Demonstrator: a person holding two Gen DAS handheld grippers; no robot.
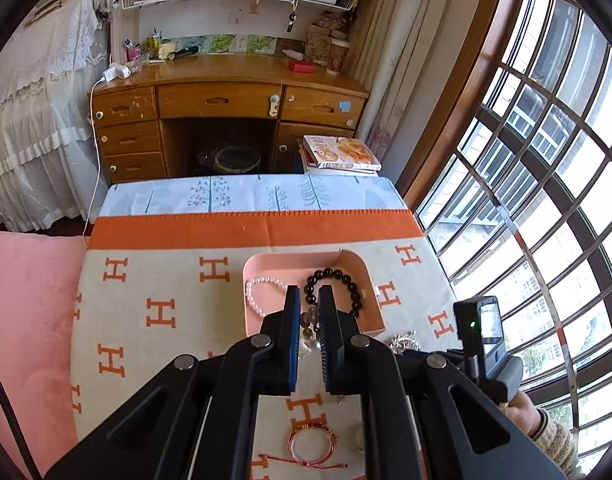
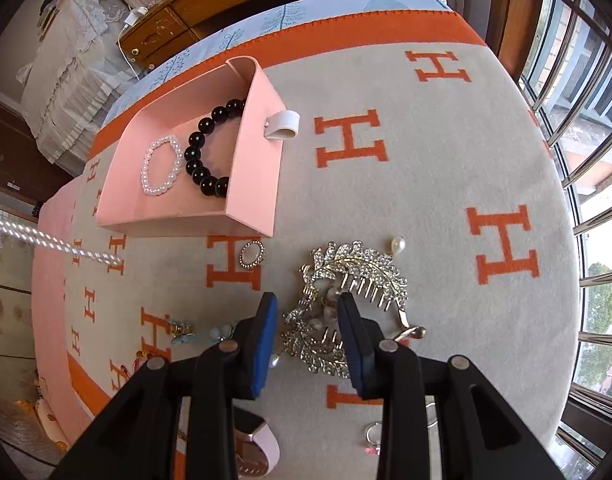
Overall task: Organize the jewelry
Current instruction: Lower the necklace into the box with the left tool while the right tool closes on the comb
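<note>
While the wooden desk (image 1: 225,100) fills the far wall beside the barred window, the nearer tabletop lies under a cream blanket (image 2: 426,200) with orange H letters and an orange border. On that blanket sits an open pink box (image 2: 257,152), its lid folded back. The left claw (image 1: 310,290) hangs above the box's near edge, clenched, with a strand of clear beads (image 1: 312,314) showing in the thin slit between its blue pads. The right claw (image 2: 307,300) points steeply down with its jaws released, standing either side of a rhinestone leaf hair comb (image 2: 358,264) that lies on the blanket well apart from the box; the pads do not press on it. Inside the box lie a black bead bracelet (image 2: 193,154) and, just beside it, a smaller white pearl bracelet (image 2: 149,176). Nearer the person, a pink wire bangle (image 1: 312,442) rests on the blanket. Between box and comb lies an oval ring (image 2: 251,254) with a pale stone, and a loose pearl (image 2: 398,245) sits just beyond the comb.
</note>
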